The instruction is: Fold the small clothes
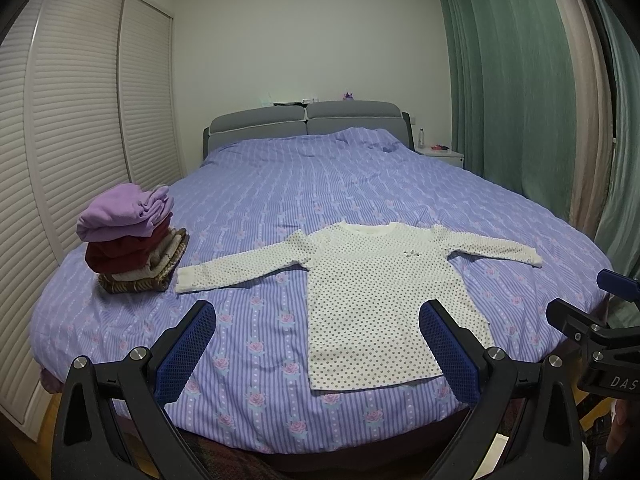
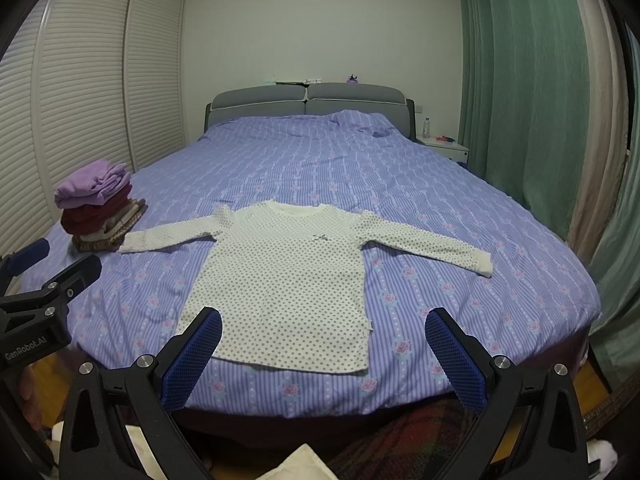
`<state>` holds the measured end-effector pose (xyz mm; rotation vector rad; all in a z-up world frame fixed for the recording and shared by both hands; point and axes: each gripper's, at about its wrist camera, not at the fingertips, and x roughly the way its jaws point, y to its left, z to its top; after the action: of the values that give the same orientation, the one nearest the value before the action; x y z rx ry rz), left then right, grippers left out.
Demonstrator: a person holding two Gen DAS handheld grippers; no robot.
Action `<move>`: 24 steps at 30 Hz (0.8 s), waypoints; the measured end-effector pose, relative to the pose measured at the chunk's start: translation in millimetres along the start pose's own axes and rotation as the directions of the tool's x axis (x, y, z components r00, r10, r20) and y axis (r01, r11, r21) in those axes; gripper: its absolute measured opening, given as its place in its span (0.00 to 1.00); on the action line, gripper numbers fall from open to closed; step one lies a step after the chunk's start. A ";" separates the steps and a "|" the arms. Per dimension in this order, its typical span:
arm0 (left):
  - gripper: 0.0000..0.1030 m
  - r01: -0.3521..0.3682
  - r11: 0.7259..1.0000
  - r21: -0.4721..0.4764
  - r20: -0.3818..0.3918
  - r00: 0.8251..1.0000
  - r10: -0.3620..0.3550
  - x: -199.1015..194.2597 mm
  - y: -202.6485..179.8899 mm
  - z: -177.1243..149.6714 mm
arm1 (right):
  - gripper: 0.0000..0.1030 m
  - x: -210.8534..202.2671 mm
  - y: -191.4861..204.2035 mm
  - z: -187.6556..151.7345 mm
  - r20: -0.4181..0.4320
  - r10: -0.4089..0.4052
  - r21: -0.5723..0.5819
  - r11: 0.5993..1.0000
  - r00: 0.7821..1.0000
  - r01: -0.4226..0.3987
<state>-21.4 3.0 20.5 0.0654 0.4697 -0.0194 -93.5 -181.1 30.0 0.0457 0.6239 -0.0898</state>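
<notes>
Polka-dot shirt (image 2: 280, 284) lies flat, collar toward headboard (image 2: 308, 98).

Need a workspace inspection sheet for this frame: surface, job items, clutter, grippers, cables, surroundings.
Surface: bed with purple striped floral cover, mildly wrinkled.
Job's things: white polka-dot long-sleeve shirt flat, sleeves spread; stack of folded clothes, lilac on top, beside its sleeve end.
Clutter: nothing seen on the cover.
Grippers: left gripper open, right gripper open, both short of the shirt hem.
Cables: nothing seen.
Surroundings: white louvred wardrobe, green curtains, white nightstand, grey headboard.
</notes>
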 end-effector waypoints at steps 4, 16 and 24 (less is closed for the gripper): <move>1.00 0.000 1.000 0.000 0.000 1.000 0.000 -0.1 -0.1 -0.3 | 1.00 -0.2 -0.1 -0.3 0.000 0.000 -0.001 1.000 1.000 0.000; 1.00 -0.002 1.000 -0.009 -0.012 1.000 0.002 4.6 2.2 0.4 | 1.00 1.7 0.4 -0.3 -0.011 -0.005 -0.004 1.000 1.000 0.005; 1.00 -0.024 0.999 -0.037 -0.057 0.998 0.022 25.3 14.7 -3.9 | 1.00 20.1 4.7 -0.3 -0.051 -0.005 -0.024 1.000 0.999 0.004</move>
<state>-0.1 17.8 6.5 0.0341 0.5252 0.0141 -76.9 -177.8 18.0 0.0235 0.6757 -0.0860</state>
